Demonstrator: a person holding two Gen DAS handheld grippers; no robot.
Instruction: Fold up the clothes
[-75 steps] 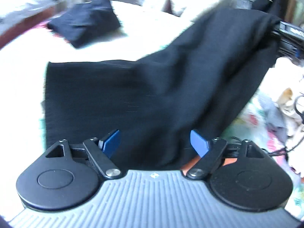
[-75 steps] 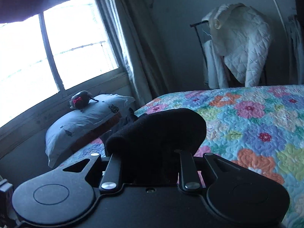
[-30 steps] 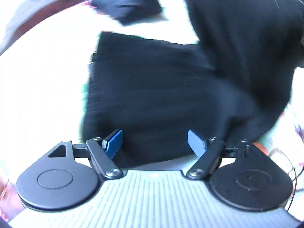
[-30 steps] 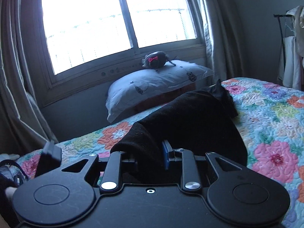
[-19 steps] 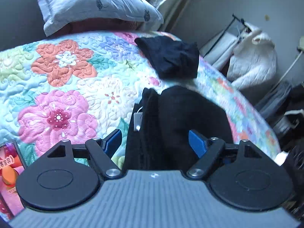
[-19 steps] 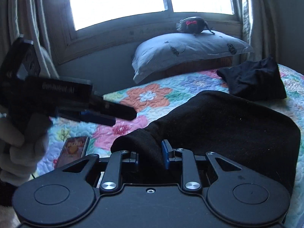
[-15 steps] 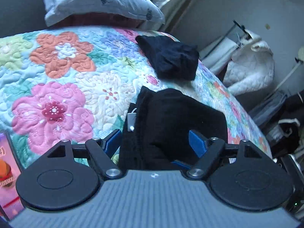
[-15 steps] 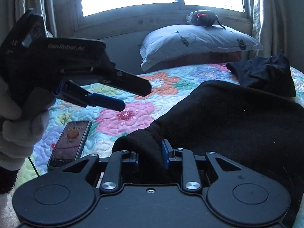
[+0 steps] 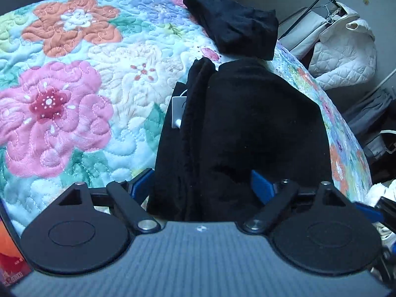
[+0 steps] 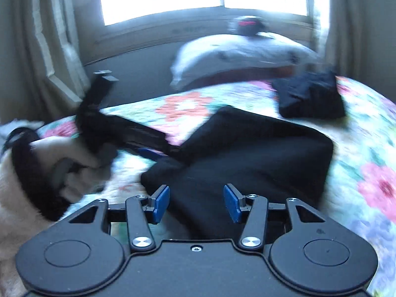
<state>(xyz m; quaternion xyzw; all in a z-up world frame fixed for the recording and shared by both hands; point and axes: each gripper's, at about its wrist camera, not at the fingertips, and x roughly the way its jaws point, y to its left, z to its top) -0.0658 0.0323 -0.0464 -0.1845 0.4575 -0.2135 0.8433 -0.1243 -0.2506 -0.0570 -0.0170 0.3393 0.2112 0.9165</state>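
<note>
A black garment [image 9: 242, 133] lies folded on the floral quilt [image 9: 69, 104], with a white label showing at its left edge. It also shows in the right wrist view [image 10: 252, 158]. My left gripper [image 9: 200, 185] is open, its blue pads on either side of the garment's near end. My right gripper [image 10: 196, 203] is open and empty just above the garment's near edge. The left gripper shows in the right wrist view [image 10: 158, 148], reaching in from the left at the garment's corner.
A second folded dark garment [image 9: 235, 27] lies further up the quilt, also in the right wrist view [image 10: 309, 99]. A pillow [image 10: 242, 52] lies under the window. A white quilted jacket [image 9: 344, 49] hangs on a rack at the right. A phone [image 9: 10, 255] lies at the lower left.
My right gripper has opened and let go of the black garment, which now lies flat and folded on the quilt. My left gripper has moved down to the garment's near end.
</note>
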